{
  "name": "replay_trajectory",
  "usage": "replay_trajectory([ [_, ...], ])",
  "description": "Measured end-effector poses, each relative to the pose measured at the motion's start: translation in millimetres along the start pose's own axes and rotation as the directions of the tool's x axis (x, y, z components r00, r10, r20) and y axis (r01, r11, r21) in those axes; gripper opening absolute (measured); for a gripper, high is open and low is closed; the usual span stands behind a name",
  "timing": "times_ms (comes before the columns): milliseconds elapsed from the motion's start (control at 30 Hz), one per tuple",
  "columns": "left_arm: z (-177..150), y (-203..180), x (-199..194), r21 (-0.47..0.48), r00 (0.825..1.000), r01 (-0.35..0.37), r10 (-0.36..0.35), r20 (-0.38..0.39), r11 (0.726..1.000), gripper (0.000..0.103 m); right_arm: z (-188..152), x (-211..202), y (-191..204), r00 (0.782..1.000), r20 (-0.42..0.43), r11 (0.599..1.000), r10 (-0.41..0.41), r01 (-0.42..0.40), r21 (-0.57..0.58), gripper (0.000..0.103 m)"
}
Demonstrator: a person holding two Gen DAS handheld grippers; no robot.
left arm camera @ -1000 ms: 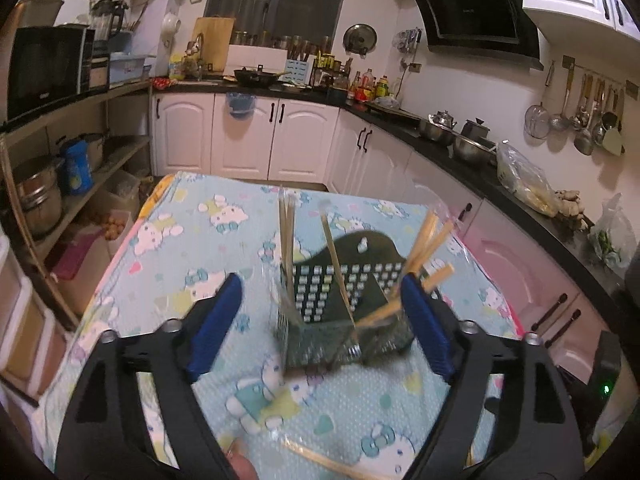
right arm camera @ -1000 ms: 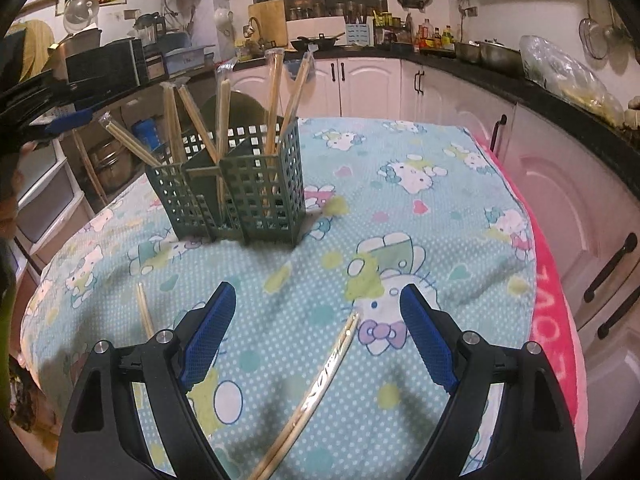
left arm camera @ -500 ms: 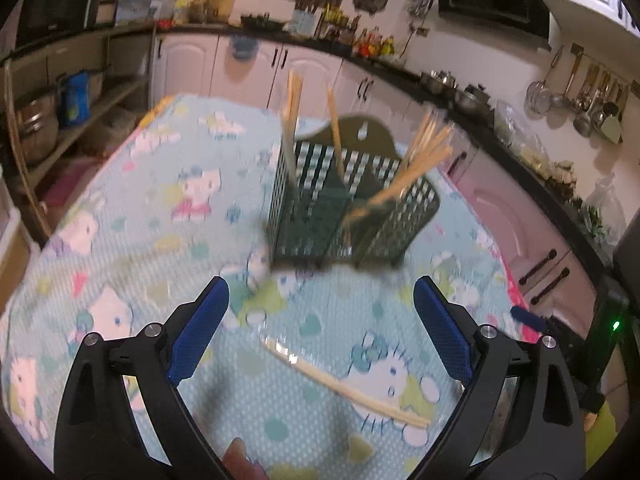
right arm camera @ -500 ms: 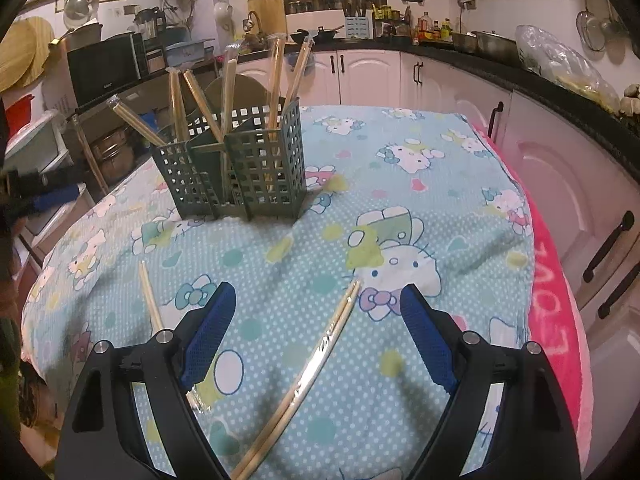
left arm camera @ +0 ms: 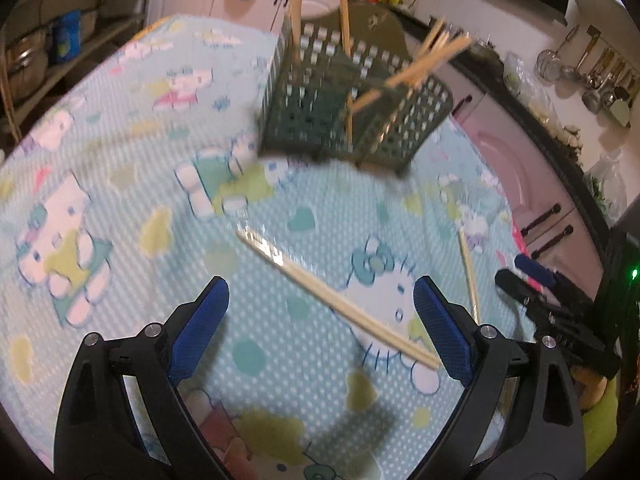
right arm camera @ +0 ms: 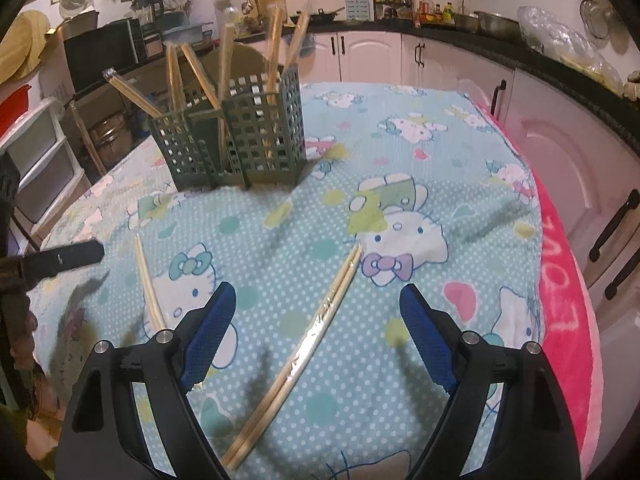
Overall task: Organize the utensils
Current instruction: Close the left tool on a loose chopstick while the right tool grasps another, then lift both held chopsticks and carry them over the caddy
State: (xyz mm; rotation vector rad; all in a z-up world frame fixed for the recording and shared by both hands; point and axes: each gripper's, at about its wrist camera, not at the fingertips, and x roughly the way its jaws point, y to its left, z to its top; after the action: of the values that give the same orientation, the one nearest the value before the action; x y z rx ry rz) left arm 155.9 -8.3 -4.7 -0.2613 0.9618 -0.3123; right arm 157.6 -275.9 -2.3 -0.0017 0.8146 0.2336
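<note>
Both the left gripper (left arm camera: pixel 320 312) and right gripper (right arm camera: pixel 318 320) are wide apart, empty, over chopsticks (right arm camera: pixel 308 344) near the basket (right arm camera: pixel 240 140).

Hello Kitty tablecloth (right arm camera: pixel 400 152); microwave (right arm camera: pixel 102 54) behind.
</note>
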Motion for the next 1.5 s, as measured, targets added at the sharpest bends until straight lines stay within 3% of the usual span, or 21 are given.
replay_trajectory([
  [133,-7,3,12,-0.031,0.999,0.018,-0.019,-0.035,0.999,0.070,-2,11,-3,0.999,-0.034,1.000,0.012,-0.012,0.006,0.074],
  [200,-8,7,21,-0.053,0.998,0.023,-0.026,-0.058,0.998,0.054,-2,16,-4,0.999,-0.048,1.000,0.010,-0.010,0.008,0.073],
  [433,11,17,37,-0.114,0.996,0.037,-0.045,-0.072,0.993,0.052,13,42,-19,0.992,-0.123,0.998,0.030,-0.022,0.064,0.063],
  [633,31,17,50,-0.102,0.996,-0.028,0.019,-0.083,0.994,0.045,29,68,-36,0.980,-0.186,0.987,0.077,-0.047,0.157,0.047],
  [833,47,19,60,-0.101,0.994,-0.076,0.068,-0.080,0.992,0.041,42,82,-36,0.979,-0.200,0.988,0.050,-0.020,0.151,0.036],
  [900,51,19,63,-0.099,0.993,-0.094,0.086,-0.077,0.991,0.036,44,86,-36,0.979,-0.204,0.991,0.032,-0.004,0.137,0.031],
  [1067,57,22,65,-0.083,0.988,-0.149,0.145,-0.058,0.985,0.020,43,88,-28,0.981,-0.192,0.998,-0.023,0.035,0.057,0.014],
  [1167,59,23,66,-0.067,0.985,-0.171,0.168,-0.048,0.983,0.011,41,84,-29,0.984,-0.176,0.998,-0.018,0.029,0.057,0.013],
  [1500,57,8,41,-0.025,0.991,-0.136,0.136,0.006,0.990,0.006,50,46,-27,0.994,-0.076,0.995,0.076,-0.071,0.075,0.009],
])
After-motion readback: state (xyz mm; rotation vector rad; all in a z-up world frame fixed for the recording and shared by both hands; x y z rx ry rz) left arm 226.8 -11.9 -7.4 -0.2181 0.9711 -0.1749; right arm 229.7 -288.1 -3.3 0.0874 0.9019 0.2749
